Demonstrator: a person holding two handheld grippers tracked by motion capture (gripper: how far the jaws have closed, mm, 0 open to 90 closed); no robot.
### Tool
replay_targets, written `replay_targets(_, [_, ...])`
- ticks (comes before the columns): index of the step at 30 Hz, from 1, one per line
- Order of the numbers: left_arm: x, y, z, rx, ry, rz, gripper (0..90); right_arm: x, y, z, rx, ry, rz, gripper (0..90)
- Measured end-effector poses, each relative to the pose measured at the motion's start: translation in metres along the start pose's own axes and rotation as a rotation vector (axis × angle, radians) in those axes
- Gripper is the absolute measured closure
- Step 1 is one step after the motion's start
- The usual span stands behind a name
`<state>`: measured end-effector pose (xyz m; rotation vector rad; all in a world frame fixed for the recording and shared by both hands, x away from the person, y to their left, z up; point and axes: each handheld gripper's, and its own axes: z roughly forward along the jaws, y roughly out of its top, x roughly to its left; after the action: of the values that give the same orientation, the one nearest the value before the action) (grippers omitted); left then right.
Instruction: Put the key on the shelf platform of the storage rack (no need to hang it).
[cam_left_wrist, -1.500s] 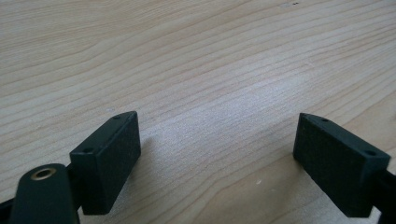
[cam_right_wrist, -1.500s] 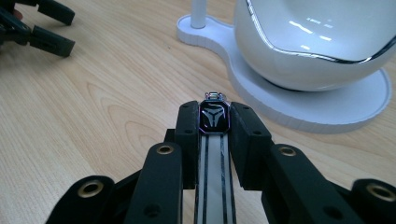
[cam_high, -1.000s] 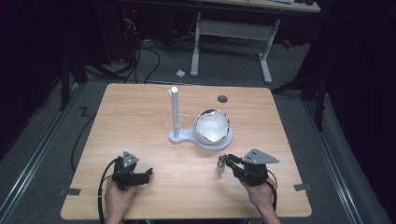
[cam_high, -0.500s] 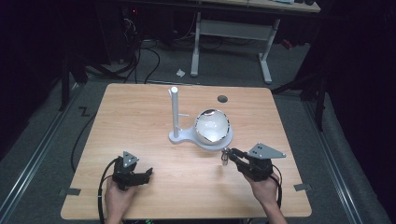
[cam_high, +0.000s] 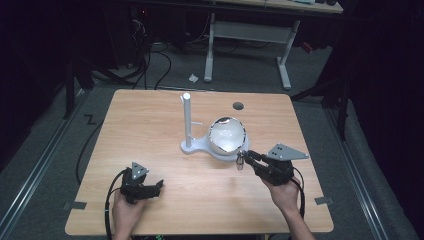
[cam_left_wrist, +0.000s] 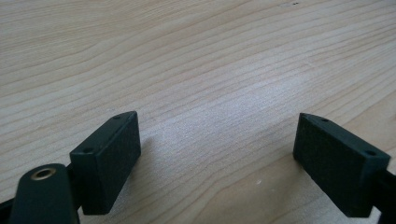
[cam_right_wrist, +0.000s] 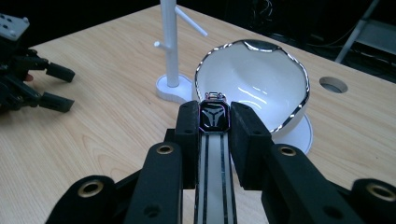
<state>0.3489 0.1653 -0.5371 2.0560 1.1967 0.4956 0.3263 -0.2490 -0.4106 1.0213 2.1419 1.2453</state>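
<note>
My right gripper (cam_high: 246, 157) is shut on a watch (cam_right_wrist: 214, 116) with a dark, angular face; its pale strap runs back between the jaws. In the high view the watch (cam_high: 240, 161) hangs at the jaw tips, just in front of a white bowl (cam_high: 227, 134) with a shiny rim. In the right gripper view the bowl (cam_right_wrist: 261, 79) lies straight ahead. A white peg stand (cam_high: 187, 120) rises to the left of the bowl. My left gripper (cam_high: 156, 187) rests low at the near left of the table, open, with bare wood between its pads (cam_left_wrist: 109, 158).
The wooden table (cam_high: 145, 120) has a round cable hole (cam_high: 238, 105) at the back. The stand's pegs (cam_right_wrist: 189, 21) stick out sideways. My left gripper (cam_right_wrist: 53, 86) shows at the left of the right gripper view. Beyond the table, a desk frame and cables stand on a dark floor.
My right gripper has lifted and moved away from the person toward the bowl, carrying the watch. The left gripper has stayed in place.
</note>
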Motion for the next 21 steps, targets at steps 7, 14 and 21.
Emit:
replay_targets(7, [0.0, 0.0, 0.0, 0.0, 0.0, 0.0, 15.3, -0.006, 0.013, 0.002, -0.016, 0.011, 0.008, 74.4])
replay_targets(14, [0.0, 0.0, 0.0, 0.0, 0.0, 0.0, 15.3, -0.013, 0.026, 0.007, -0.016, 0.013, 0.016, 74.4])
replay_targets(21, [0.0, 0.0, 0.0, 0.0, 0.0, 0.0, 15.3, -0.016, 0.037, 0.016, -0.009, 0.018, 0.015, 74.4])
